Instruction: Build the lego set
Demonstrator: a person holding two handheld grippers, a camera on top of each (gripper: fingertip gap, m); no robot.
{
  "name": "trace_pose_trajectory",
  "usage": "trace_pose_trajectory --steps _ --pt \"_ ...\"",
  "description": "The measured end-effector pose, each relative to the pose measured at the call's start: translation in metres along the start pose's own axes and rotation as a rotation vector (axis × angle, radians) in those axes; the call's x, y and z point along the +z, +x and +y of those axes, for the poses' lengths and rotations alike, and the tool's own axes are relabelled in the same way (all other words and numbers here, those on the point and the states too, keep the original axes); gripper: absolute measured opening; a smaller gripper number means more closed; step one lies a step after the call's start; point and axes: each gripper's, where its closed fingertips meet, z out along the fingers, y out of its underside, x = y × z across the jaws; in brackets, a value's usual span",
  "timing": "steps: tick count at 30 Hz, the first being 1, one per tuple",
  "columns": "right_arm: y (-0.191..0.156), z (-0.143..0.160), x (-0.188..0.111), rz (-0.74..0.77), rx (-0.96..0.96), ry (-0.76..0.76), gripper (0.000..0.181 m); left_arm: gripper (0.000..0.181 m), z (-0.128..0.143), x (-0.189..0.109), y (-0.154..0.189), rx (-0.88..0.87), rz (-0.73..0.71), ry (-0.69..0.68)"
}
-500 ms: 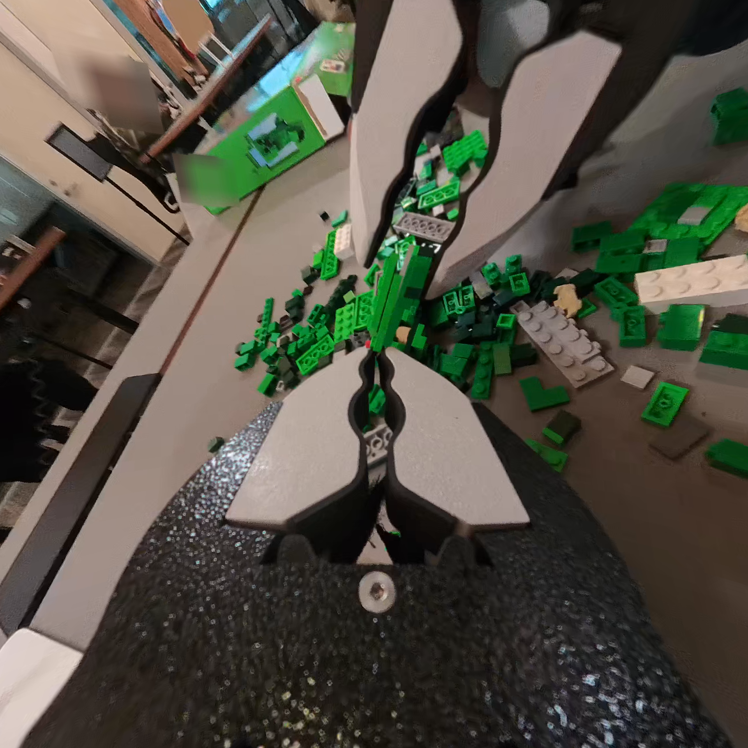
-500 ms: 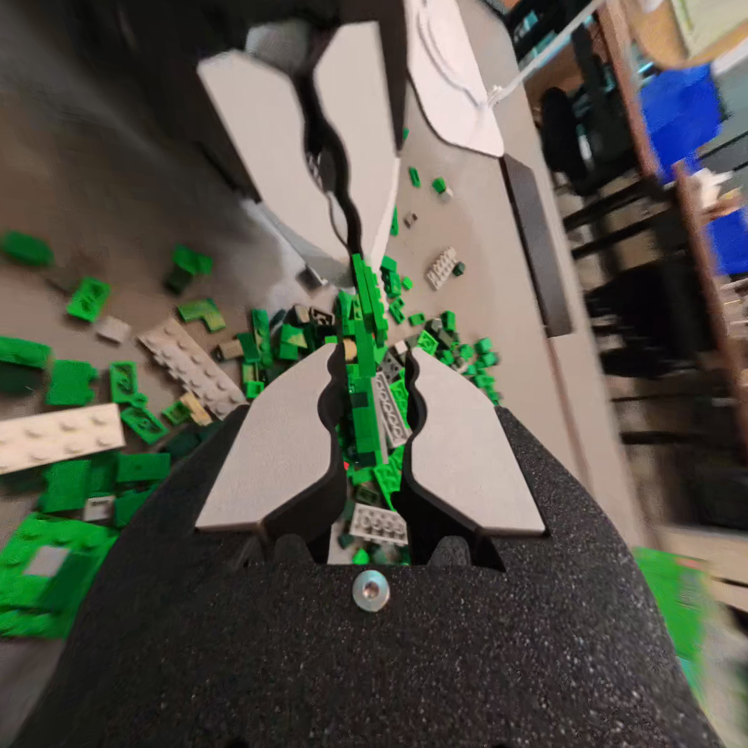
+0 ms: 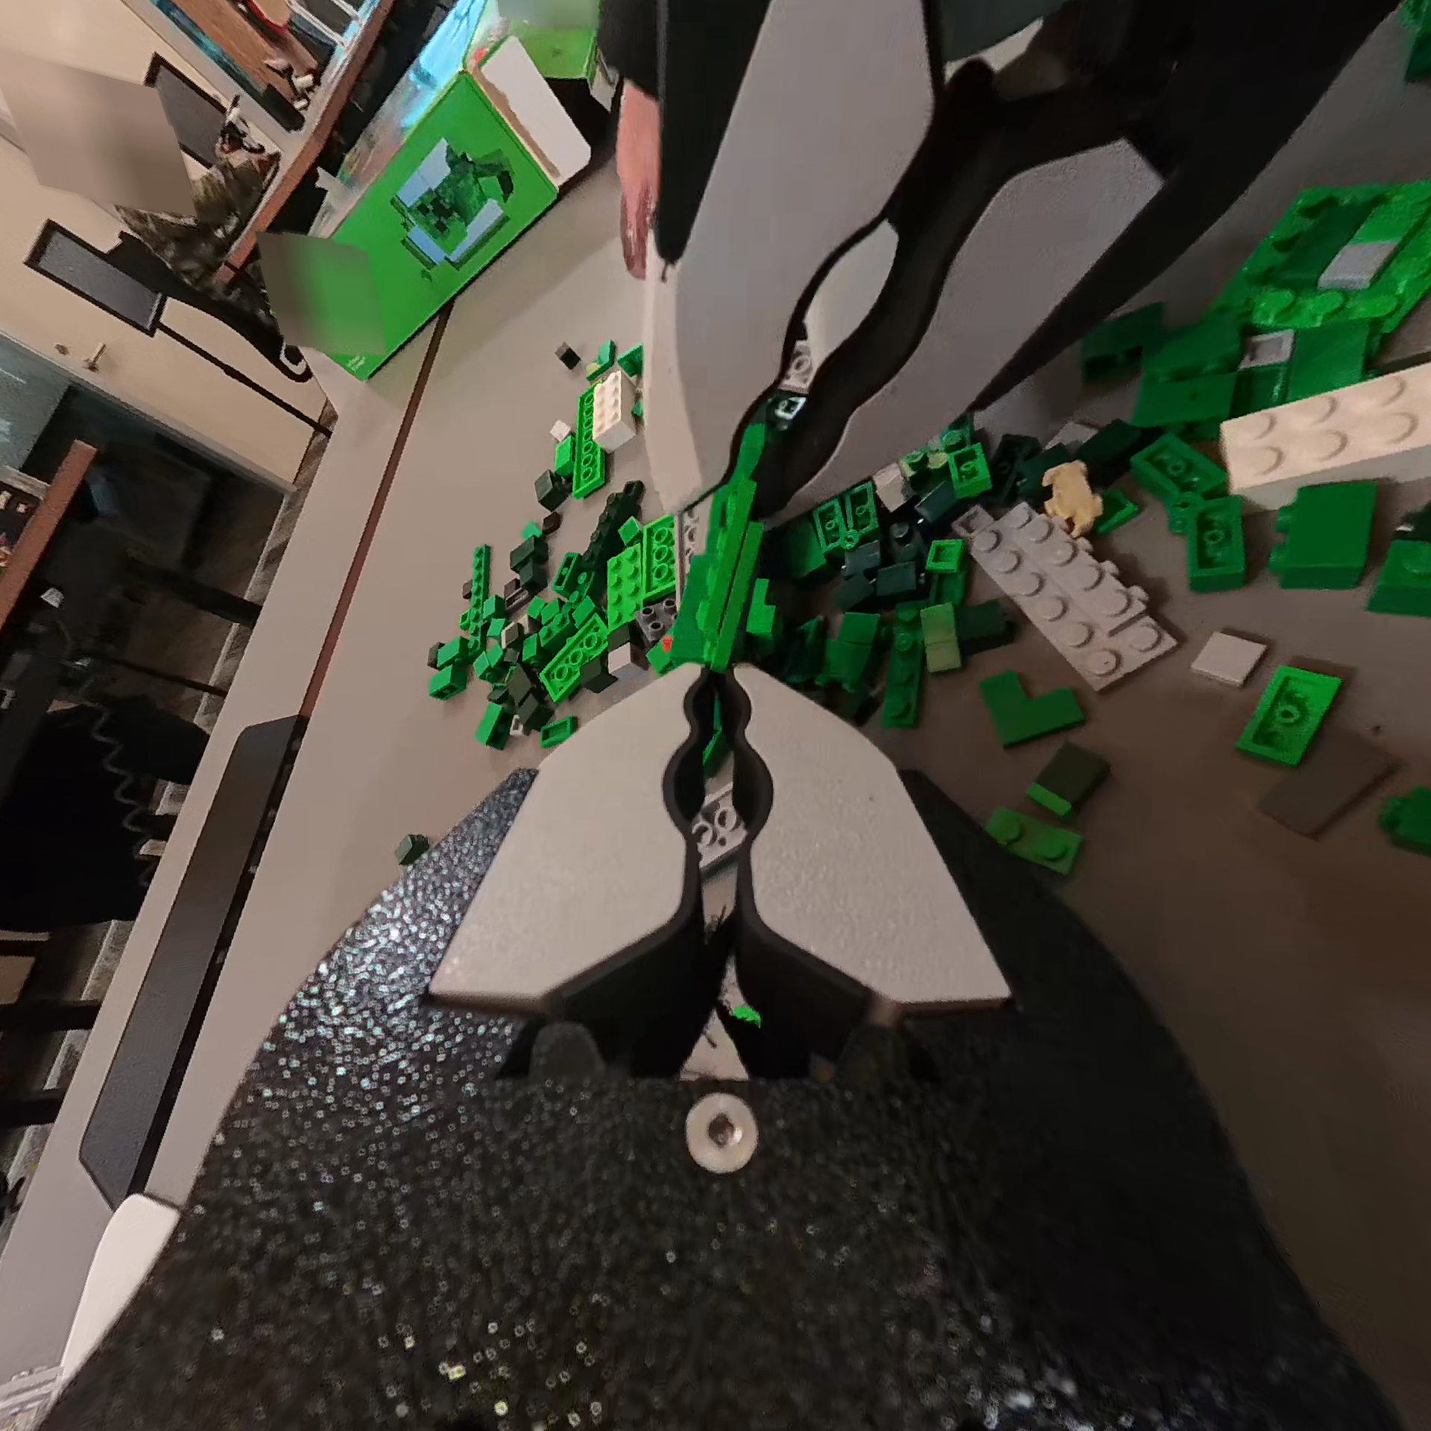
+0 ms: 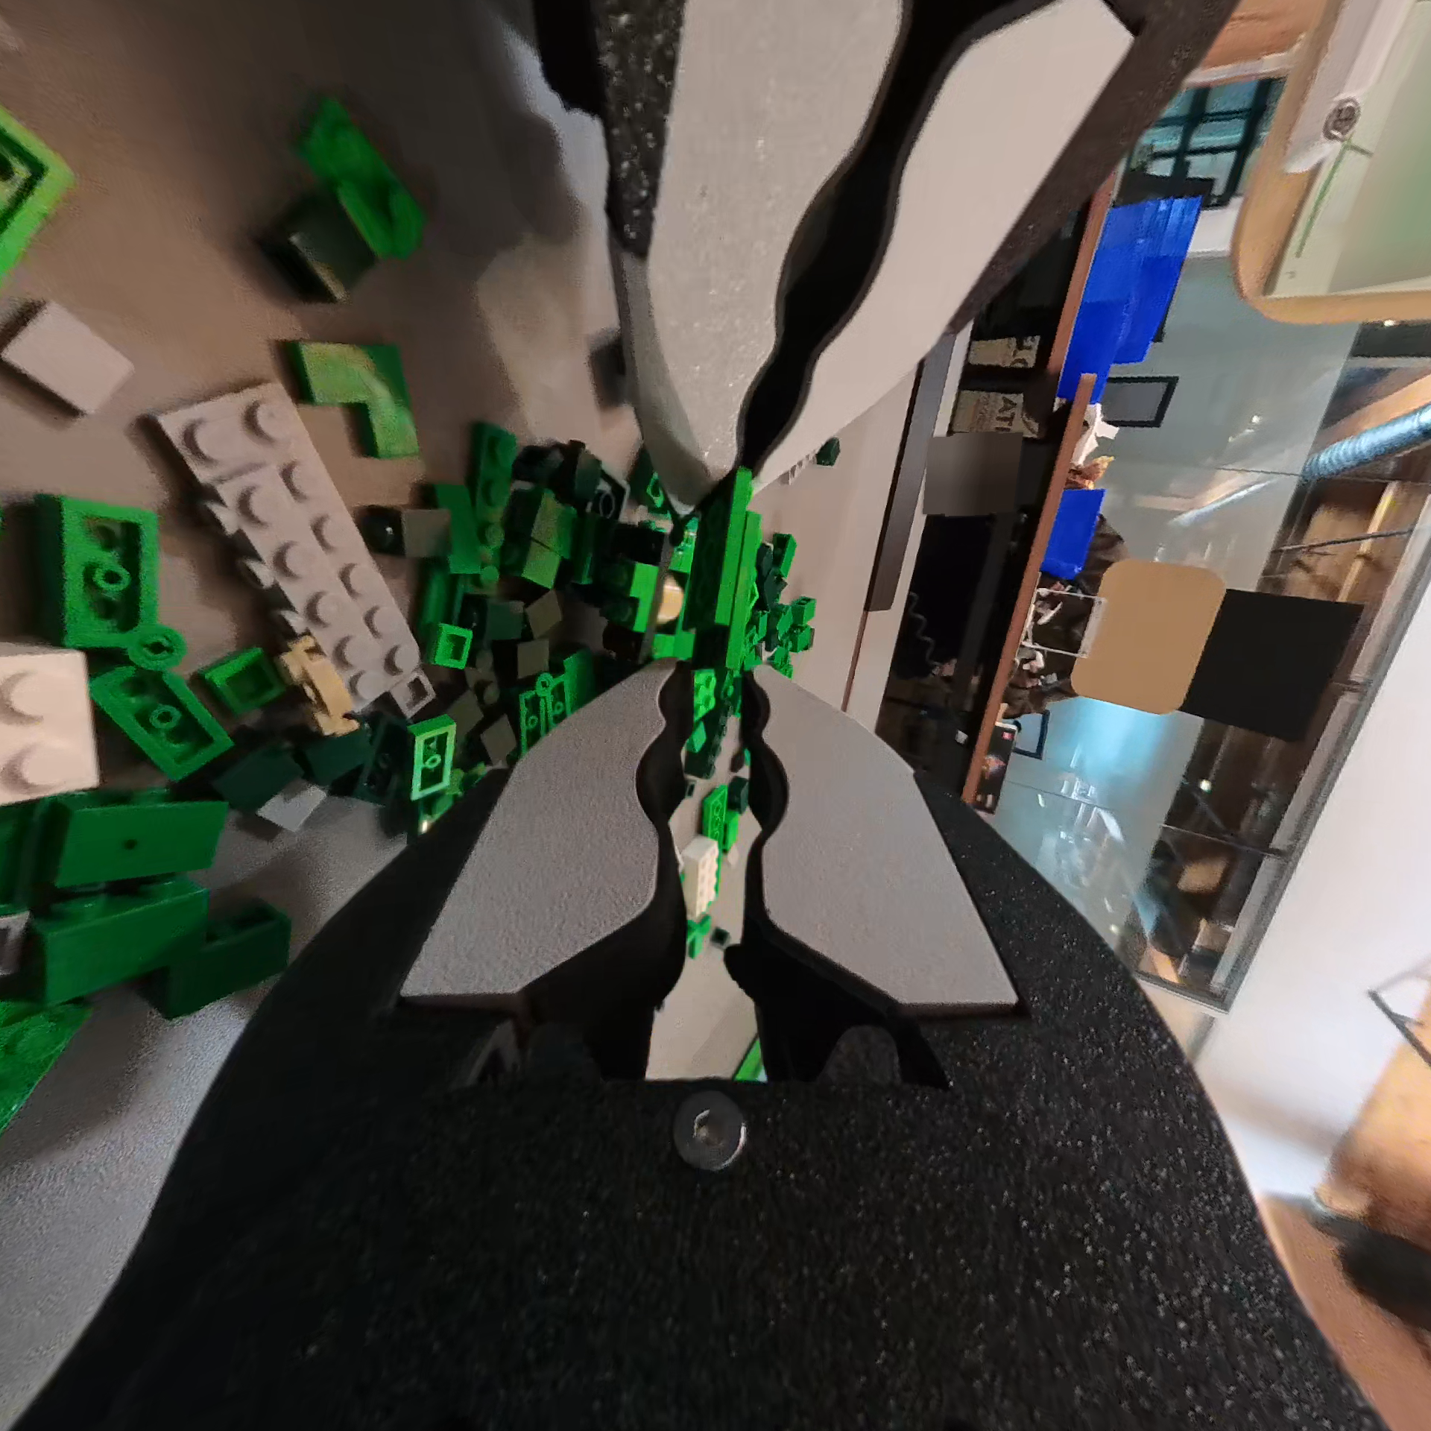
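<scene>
Looked like an office or shared workspace: long grey table strewn with loose bricks, green set box, glass partition and further desks behind

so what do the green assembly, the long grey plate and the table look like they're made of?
Green assembly, held between both grippers: looks like hard moulded plastic, glossy, with crisp edges and highlights.
Long grey plate: apparently the same plastic, with moulded studs and a slight sheen.
Table: smooth matte grey top, probably laminate; the material under it cannot be told.
</scene>
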Motion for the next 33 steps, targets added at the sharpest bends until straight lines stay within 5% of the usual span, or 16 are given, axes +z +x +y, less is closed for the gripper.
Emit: trace_pose_trajectory --steps 26,33 --pt "-0.014 -0.007 -0.003 -0.099 -0.003 0.021 0.011 0.002 0.004 0.002 0.005 0.063 0.000 -0.036" --pt "-0.002 -0.012 -0.012 -0.187 0.347 0.146 0.005 0.002 -0.009 -0.007 -0.008 0.185 -0.134 0.012"
